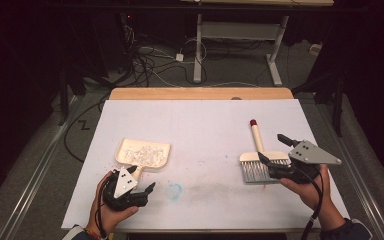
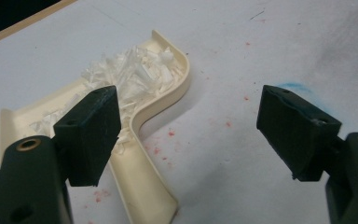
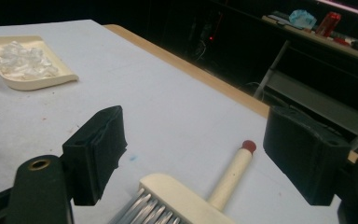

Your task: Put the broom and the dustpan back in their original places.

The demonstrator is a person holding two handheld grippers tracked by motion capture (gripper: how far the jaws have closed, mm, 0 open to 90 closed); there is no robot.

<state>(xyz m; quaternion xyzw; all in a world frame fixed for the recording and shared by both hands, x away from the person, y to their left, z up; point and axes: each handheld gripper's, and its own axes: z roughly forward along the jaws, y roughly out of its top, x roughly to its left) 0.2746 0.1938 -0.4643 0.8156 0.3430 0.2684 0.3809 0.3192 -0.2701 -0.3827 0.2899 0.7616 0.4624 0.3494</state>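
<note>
A cream dustpan (image 1: 130, 148) holding white shredded bits (image 1: 147, 152) lies left of centre on the white table, its handle towards the near edge. My left gripper (image 1: 142, 178) hovers open just above that handle (image 2: 142, 186); the handle lies by the left jaw, untouched. At the right lies a cream hand brush (image 1: 262, 156) with grey bristles and a red-tipped handle (image 1: 253, 123) pointing away. My right gripper (image 1: 275, 148) is open beside the brush head (image 3: 177, 196), its jaws standing either side of the handle (image 3: 230, 175) and above it, gripping nothing.
A blue smudge (image 1: 174, 190) and red specks (image 2: 161, 149) mark the white sheet (image 1: 200, 125) between the two tools. A wooden strip (image 1: 200, 93) edges the far side. Beyond it are floor cables (image 1: 150, 65) and a white desk frame (image 1: 240, 35).
</note>
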